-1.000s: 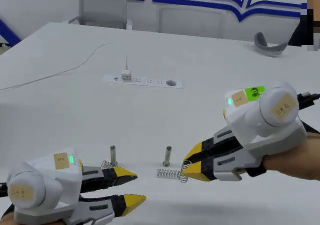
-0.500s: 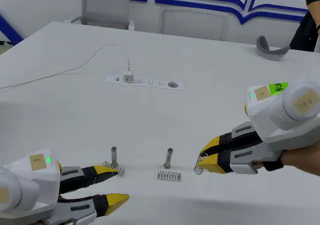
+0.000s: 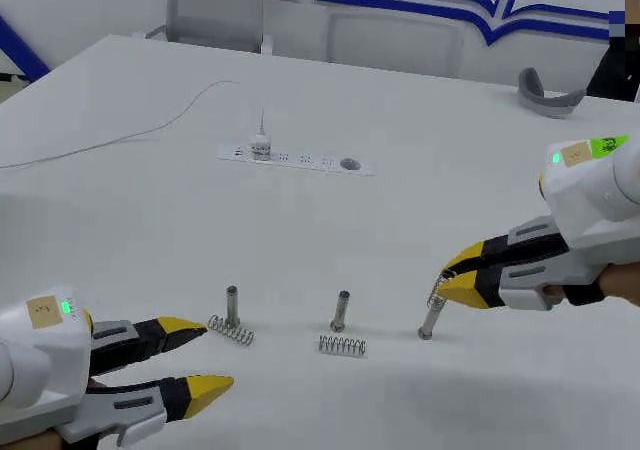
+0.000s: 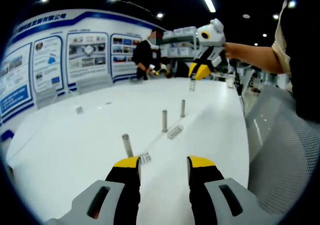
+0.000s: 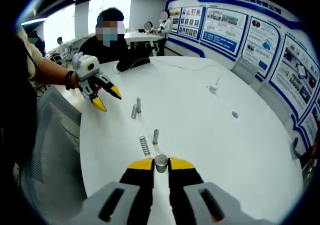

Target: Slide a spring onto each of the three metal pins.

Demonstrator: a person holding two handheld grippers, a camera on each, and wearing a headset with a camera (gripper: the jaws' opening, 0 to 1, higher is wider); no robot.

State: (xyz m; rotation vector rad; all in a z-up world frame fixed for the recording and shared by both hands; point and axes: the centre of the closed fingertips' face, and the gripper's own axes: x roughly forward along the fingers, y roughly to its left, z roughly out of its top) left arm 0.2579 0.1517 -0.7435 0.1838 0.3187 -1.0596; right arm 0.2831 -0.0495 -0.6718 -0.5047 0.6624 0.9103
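**Change since earlier frames:** the right gripper (image 3: 445,280), with a spring pinched, has been carried rightward, away from the middle pin (image 3: 342,310) and up to the right pin (image 3: 429,320).

**Item 1, held spring (image 5: 160,162):** clamped between the closed jaws of the right gripper. It is held at one end, so that the free end can be lowered over the pin. Its lower end is seen at the pin's top; whether it is already threaded on cannot be told.

**Item 2, left gripper (image 3: 200,355):** jaws parted, nothing held. It is kept low, just short of the left pin (image 3: 232,303), judged to be ready for the spring lying at the pin's foot (image 3: 231,330).

**Item 3, second loose spring (image 3: 342,345):** laid flat just in front of the middle pin.

**Progress:** no pin is yet clearly sleeved.

**Room:** the table (image 3: 300,230) is bare behind the pins. The power strip (image 3: 295,160) lies well apart. In the right gripper view the pins stand near the table's edge, so less room is judged to be left on that side.
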